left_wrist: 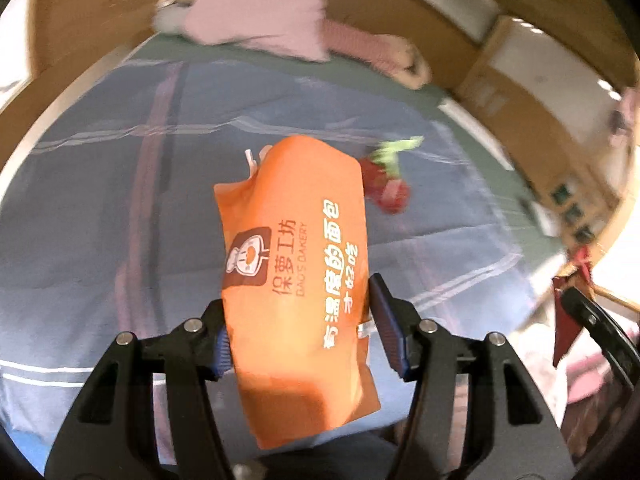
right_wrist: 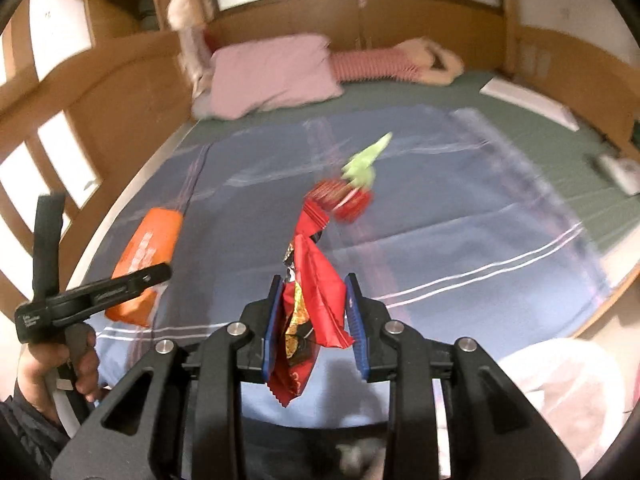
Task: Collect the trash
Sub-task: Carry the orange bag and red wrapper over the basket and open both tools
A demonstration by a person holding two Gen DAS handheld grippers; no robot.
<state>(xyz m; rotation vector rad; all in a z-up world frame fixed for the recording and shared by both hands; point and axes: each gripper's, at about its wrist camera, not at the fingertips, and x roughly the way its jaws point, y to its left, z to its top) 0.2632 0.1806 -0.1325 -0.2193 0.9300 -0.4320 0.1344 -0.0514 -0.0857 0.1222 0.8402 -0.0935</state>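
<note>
We look down on a wide bed (right_wrist: 440, 240) covered by a blue sheet with thin white stripes. A pink pillow (right_wrist: 272, 76) lies at its far end, against a wooden headboard (right_wrist: 400, 12). In our left gripper (left_wrist: 298, 334) we hold an orange bakery bag (left_wrist: 296, 264), clamped across its width between the blue pads and lifted off the sheet. From the right view, a hand (right_wrist: 60, 364) grips that tool's handle. Our right gripper (right_wrist: 316, 320) stands narrow, pinching a crumpled red snack wrapper (right_wrist: 316, 300) that sticks up between its fingers. Farther out on the sheet lie a small red packet (right_wrist: 344, 200) and, touching it, a pale green scrap (right_wrist: 364, 164), both blurred.
</note>
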